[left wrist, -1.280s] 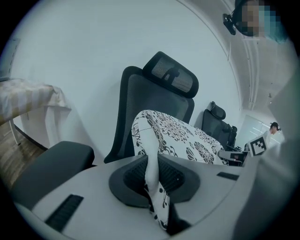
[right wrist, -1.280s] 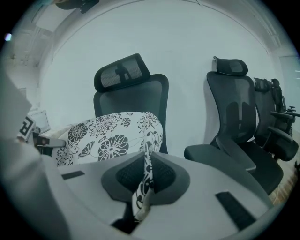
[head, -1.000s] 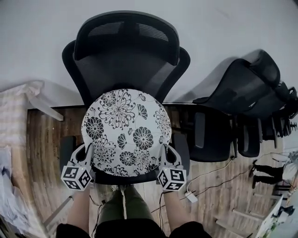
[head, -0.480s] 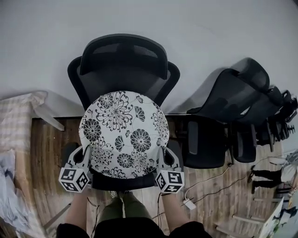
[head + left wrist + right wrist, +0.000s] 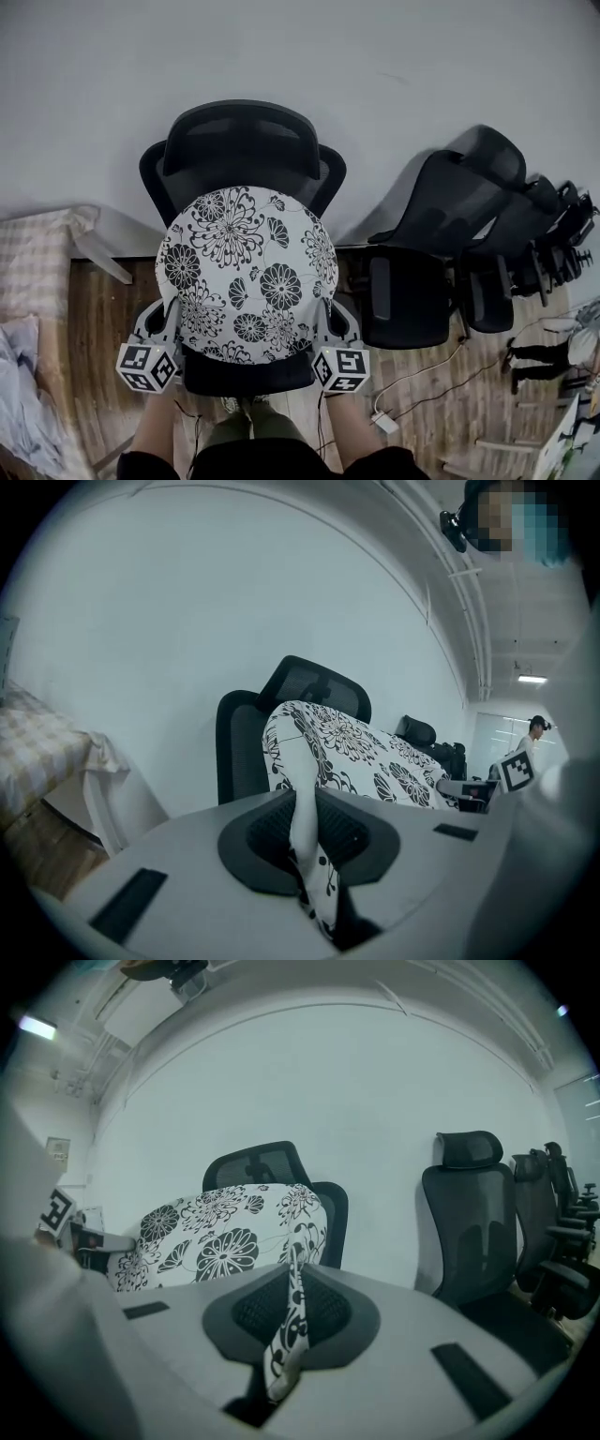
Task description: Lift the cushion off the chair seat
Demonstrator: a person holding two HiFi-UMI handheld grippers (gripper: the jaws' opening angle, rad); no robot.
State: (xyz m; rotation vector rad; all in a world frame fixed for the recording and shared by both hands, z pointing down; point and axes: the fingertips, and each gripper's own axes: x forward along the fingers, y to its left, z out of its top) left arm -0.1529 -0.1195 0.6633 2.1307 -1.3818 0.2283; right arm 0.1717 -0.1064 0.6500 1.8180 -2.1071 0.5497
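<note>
L gripper (image 5: 172, 315), R gripper (image 5: 326, 315): jaws tight on cushion (image 5: 248, 272) rim.

Office premises: plain white wall (image 5: 309, 56), wood-plank floor (image 5: 103, 309), one black mesh-backed swivel chair (image 5: 246, 150), a row of like chairs (image 5: 469, 202) parked beside it along the wall, ceiling strip light (image 5: 36, 1026) overhead.

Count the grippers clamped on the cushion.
2. The left gripper pinches the left edge of the cushion; the right gripper pinches its right edge. Neither is hidden.

One floral cushion (image 5: 248, 267), two tools (left tool (image 5: 172, 314), right tool (image 5: 325, 316)), at least four black chairs (image 5: 246, 141).
</note>
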